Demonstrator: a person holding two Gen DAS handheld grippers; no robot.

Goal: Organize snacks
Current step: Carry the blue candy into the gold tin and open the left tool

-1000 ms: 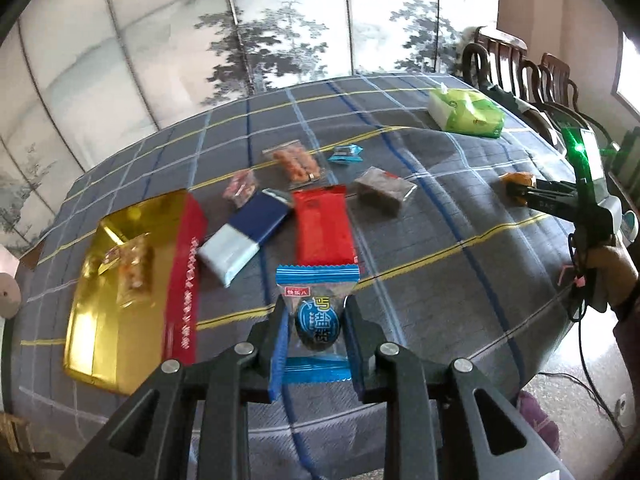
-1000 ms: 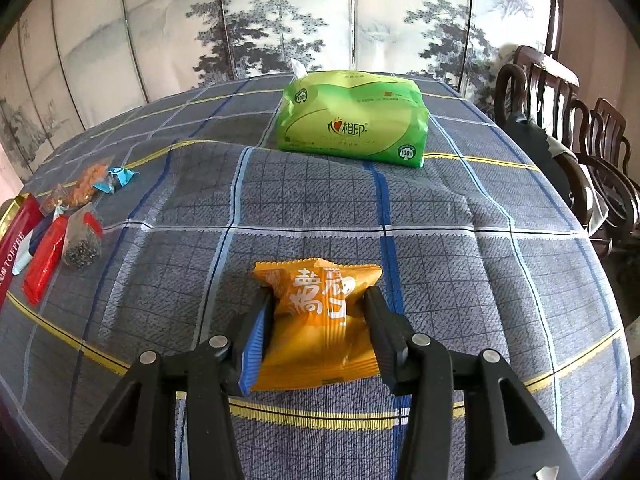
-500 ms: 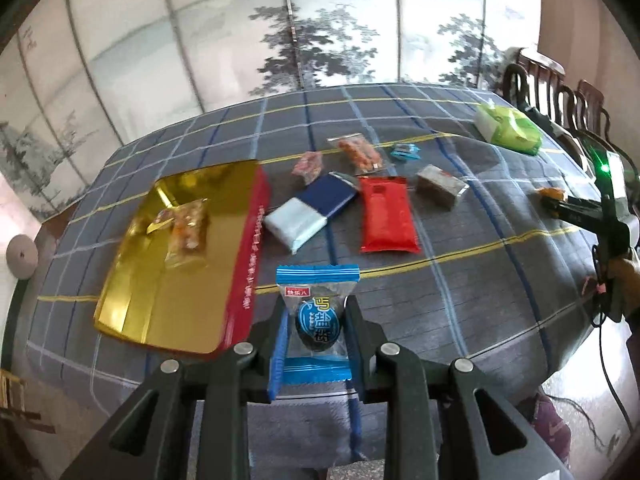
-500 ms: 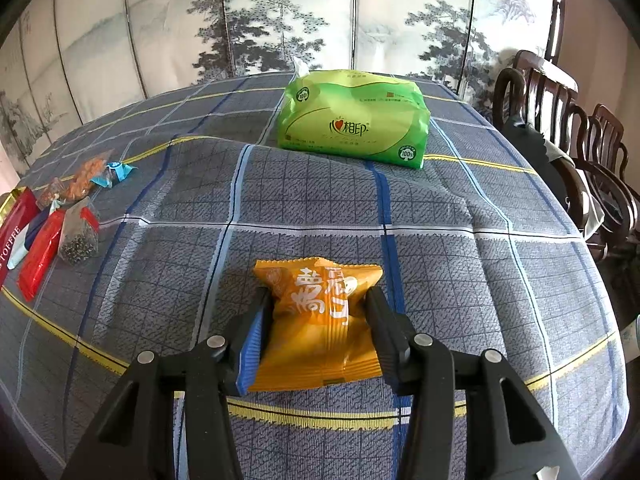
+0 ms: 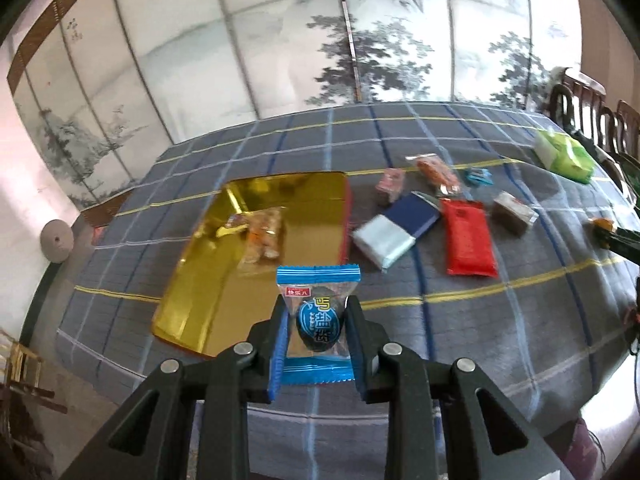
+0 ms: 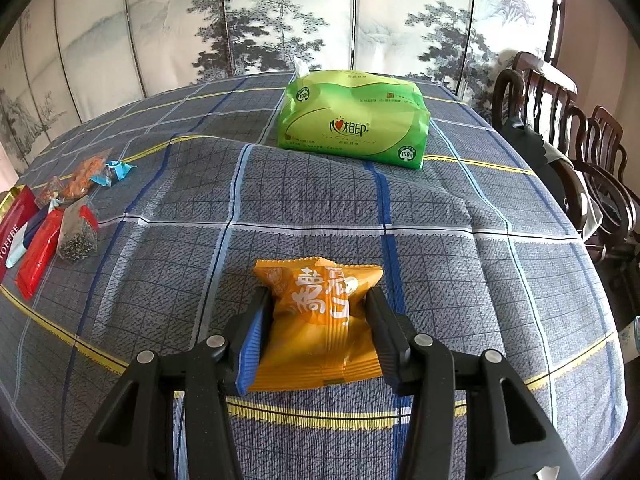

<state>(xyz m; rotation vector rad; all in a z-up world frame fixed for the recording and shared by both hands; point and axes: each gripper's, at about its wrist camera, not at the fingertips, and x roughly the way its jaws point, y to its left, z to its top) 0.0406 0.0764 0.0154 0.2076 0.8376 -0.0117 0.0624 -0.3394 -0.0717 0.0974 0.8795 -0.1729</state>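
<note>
My left gripper (image 5: 316, 334) is clamped on the blue-trimmed snack packet (image 5: 318, 322), pads pressing both its sides, carried above the near edge of the plaid tablecloth (image 5: 480, 320), just in front of the gold tray (image 5: 312, 200) that holds one clear-wrapped snack (image 5: 262, 236). My right gripper (image 6: 318, 332) pinches the orange snack pack (image 6: 320, 320) low over the cloth. The green tissue pack (image 6: 354, 118) sits beyond it.
</note>
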